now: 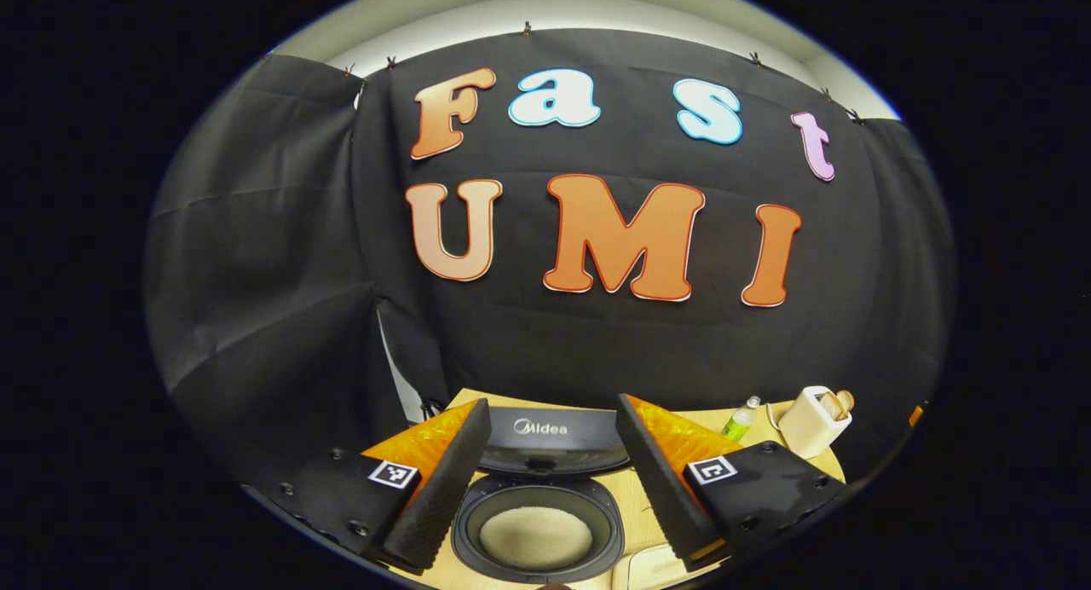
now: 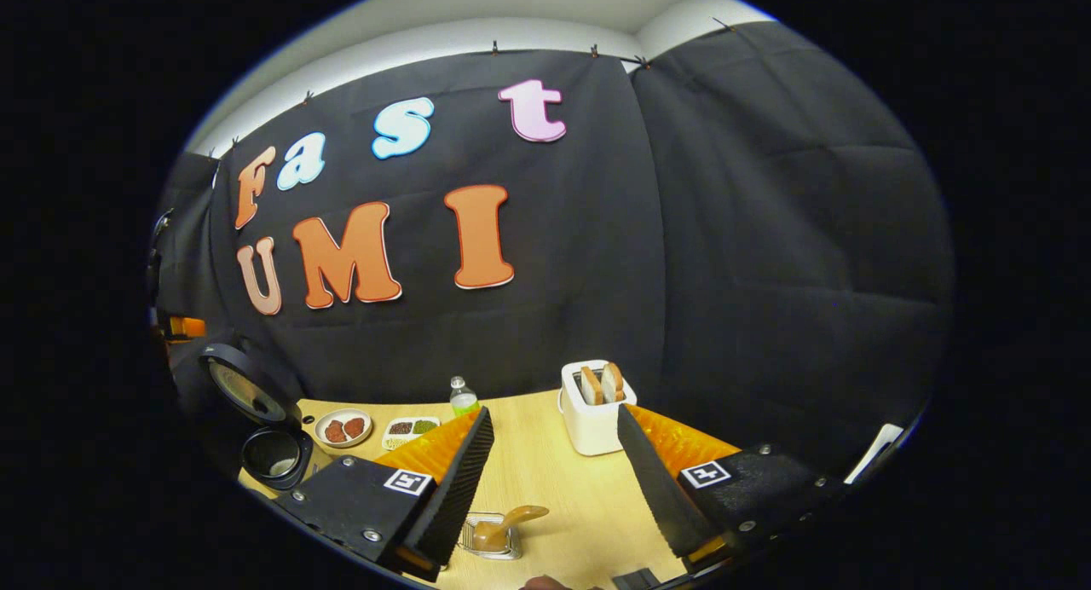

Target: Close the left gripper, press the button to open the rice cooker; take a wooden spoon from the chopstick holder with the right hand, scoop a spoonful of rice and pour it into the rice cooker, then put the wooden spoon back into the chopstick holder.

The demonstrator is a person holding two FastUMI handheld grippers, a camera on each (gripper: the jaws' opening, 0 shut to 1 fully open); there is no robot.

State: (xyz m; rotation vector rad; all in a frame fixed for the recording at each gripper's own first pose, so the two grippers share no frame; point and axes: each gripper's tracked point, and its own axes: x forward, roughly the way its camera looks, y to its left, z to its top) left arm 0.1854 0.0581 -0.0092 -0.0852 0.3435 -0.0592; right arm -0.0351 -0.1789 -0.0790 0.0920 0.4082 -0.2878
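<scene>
Rice cooker (image 1: pixel 537 496) open in the left gripper view, lid raised toward the black wall, white rice lying in the dark inner pot. Standing on the bench (image 1: pixel 635 496) straight ahead, framed between the fingers. Left gripper (image 1: pixel 541 479) spread wide, holding nothing, hovering above the pot. Farther right, a green bottle (image 1: pixel 740 421) and a white toaster (image 1: pixel 814 419) near the bench's far edge.

In the right gripper view, right gripper (image 2: pixel 550 488) also wide and empty, above free bench surface. Wooden spoon (image 2: pixel 510 522) resting in the wire chopstick holder (image 2: pixel 493 537) between the fingers, low. Rice cooker far left, open; two small dishes (image 2: pixel 343 426) beside it.
</scene>
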